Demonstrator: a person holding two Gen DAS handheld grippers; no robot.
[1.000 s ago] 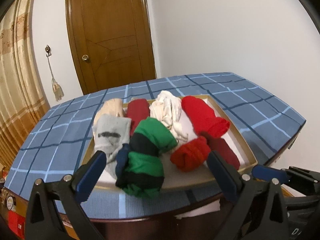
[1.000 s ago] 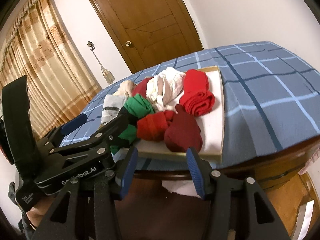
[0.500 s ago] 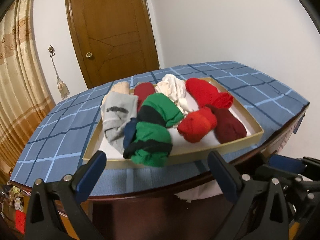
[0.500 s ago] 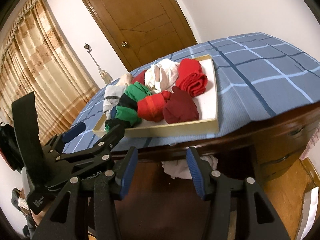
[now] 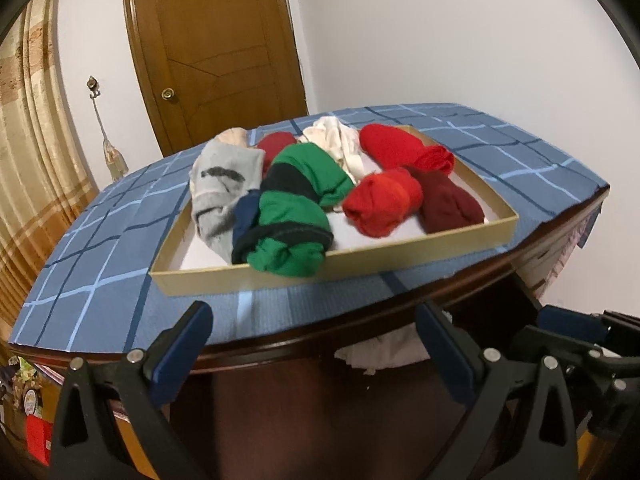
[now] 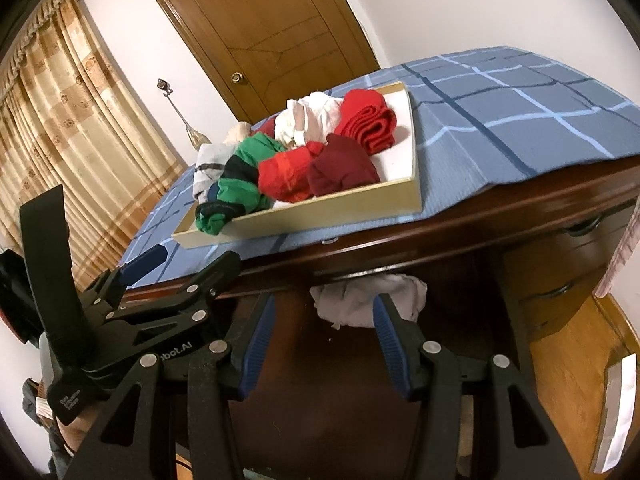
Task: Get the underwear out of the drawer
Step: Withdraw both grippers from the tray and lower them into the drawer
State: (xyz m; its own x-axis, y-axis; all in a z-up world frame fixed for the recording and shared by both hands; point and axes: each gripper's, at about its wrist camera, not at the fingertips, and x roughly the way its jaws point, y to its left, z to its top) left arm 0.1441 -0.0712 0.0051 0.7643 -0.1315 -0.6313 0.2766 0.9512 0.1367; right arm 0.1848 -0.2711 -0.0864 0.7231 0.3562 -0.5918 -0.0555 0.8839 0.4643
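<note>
A white cloth [image 6: 364, 300] hangs from under the edge of the dark wooden table [image 6: 460, 224]; in the left wrist view the same cloth [image 5: 384, 348] shows beneath the tabletop. My right gripper [image 6: 324, 308] is open, and the cloth lies beyond its blue pads, not touched. My left gripper [image 5: 314, 316] is open and empty, just below the table's front edge. On the table stands a shallow tan box [image 5: 400, 248] holding several rolled garments: green [image 5: 296, 208], red [image 5: 384, 200], maroon [image 5: 448, 200], grey [image 5: 224, 184] and white [image 5: 340, 144].
A blue checked cloth [image 5: 100, 264] covers the tabletop. Drawers with dark handles [image 6: 560, 288] sit at the table's right side. A brown door [image 5: 216, 48] and beige curtains [image 6: 60, 112] stand behind. The left gripper [image 6: 176, 268] shows at the left of the right wrist view.
Both grippers have sunk and drawn back from the table. The box now sits higher in both views, and the table's underside with the white cloth has come into sight.
</note>
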